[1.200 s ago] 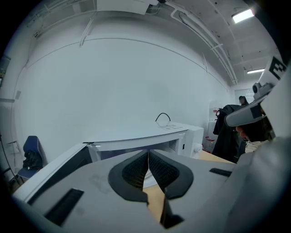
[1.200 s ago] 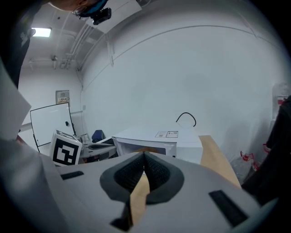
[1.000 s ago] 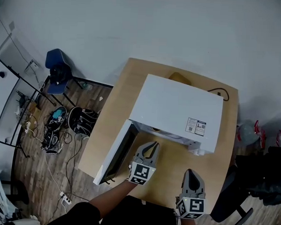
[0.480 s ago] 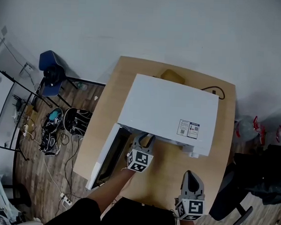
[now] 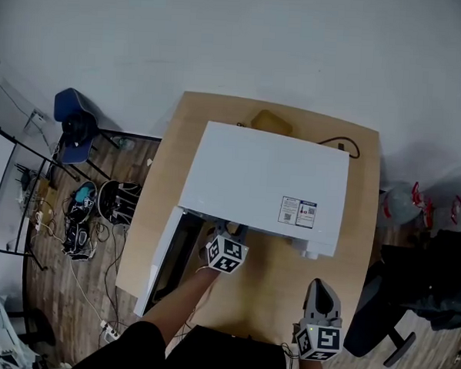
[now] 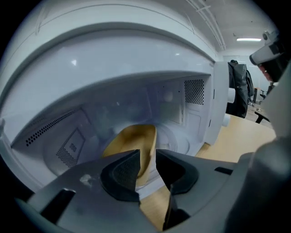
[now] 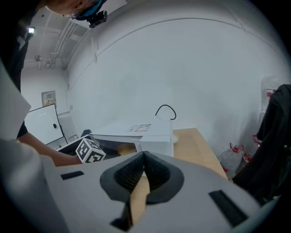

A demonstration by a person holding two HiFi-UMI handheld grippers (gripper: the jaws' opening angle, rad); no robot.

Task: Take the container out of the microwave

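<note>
Table: a pale wooden top [image 5: 365, 218] stands against a white wall, with plank flooring around it.
Right gripper: it [image 5: 320, 289] hangs over the near edge of the table, well apart from the oven. Its jaws are pressed together with nothing between them.
Left arm: a bare forearm [image 5: 179, 308] reaches forward from the near side toward the oven's mouth.
Left gripper: it [image 6: 146, 164] is poked into the open front, with its marker cube just under the front lip of the top. The jaws stand a narrow slit apart and are not closed on anything.
Door: it [image 5: 163, 260] is swung wide open on the left side.
Container: the tan container [image 6: 132, 142] sits inside on the round plate of the oven floor, just beyond the left jaw tips. Its edge shows through the slit; I cannot tell whether the pads touch it.
Microwave: a white box [image 5: 266, 174] sits mid-table, with a printed label [image 5: 297, 213] on its top near the front right corner.
Cable: a black loop [image 5: 346, 147] lies on the table behind the oven.
Far left floor: there is a blue chair [image 5: 74, 116] and a tangle of cords [image 5: 90, 211].
</note>
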